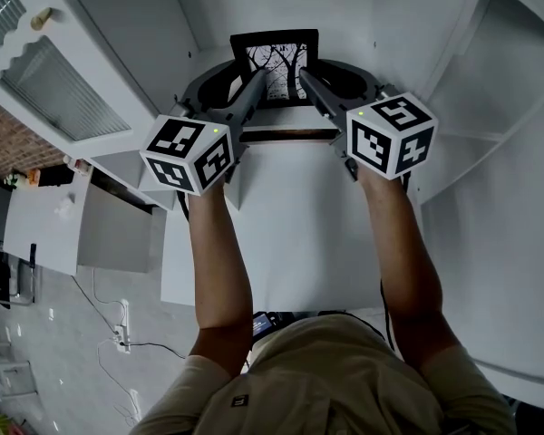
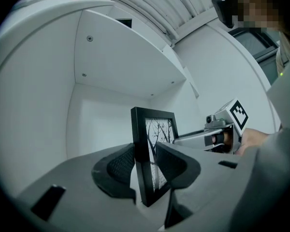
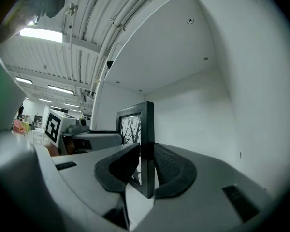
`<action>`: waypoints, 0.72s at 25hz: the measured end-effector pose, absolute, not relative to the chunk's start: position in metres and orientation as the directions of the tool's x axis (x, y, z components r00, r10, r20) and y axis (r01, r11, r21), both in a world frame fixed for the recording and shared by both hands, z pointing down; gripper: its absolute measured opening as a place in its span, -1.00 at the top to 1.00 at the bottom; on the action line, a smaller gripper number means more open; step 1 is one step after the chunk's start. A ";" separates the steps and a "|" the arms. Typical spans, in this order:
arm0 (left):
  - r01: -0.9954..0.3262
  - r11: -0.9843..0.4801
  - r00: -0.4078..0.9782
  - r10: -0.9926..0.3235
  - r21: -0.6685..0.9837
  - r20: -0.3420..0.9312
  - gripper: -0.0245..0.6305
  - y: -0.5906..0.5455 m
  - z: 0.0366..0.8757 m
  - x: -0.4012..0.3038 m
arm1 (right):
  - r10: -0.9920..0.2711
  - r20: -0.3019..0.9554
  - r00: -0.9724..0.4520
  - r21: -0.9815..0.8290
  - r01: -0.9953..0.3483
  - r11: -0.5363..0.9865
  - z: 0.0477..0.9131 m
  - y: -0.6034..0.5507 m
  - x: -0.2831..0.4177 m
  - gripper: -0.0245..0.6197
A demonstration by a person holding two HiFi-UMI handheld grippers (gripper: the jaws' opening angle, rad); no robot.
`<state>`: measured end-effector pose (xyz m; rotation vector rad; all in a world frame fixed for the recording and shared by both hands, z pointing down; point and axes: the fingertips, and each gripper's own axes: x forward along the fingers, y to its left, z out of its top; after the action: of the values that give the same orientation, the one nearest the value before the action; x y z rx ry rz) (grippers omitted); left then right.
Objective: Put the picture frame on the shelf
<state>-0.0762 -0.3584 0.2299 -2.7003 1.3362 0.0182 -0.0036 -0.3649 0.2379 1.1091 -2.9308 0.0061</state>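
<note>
The black picture frame [image 1: 274, 64], showing bare trees, stands upright inside a white shelf compartment [image 1: 295, 216]. My left gripper [image 1: 257, 82] is shut on the frame's left edge and my right gripper [image 1: 306, 82] on its right edge. In the left gripper view the frame [image 2: 153, 144] sits edge-on between the dark pads, where my left gripper [image 2: 146, 167] clamps it, and the right gripper's marker cube [image 2: 236, 114] shows beyond. In the right gripper view my right gripper [image 3: 146, 167] pinches the frame [image 3: 137, 129]. The jaws hide the frame's bottom edge.
White shelf walls close in on both sides, with a back wall [image 2: 104, 117] behind the frame and a board [image 2: 125, 57] above. To the left are a louvred panel [image 1: 59, 89], a white cabinet [image 1: 45, 220] and a power strip with cables [image 1: 122, 323] on the floor.
</note>
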 end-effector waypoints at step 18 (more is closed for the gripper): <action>-0.800 -0.580 0.597 -0.795 -0.157 -0.105 0.56 -0.351 0.222 -0.079 | -0.667 -0.012 -0.745 0.026 -0.667 0.744 0.236 -0.361 -0.002 0.63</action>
<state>-0.0791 -0.3513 0.2215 -2.6358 1.3307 0.0348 -0.0018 -0.3606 0.2360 1.1231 -2.9360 -0.0447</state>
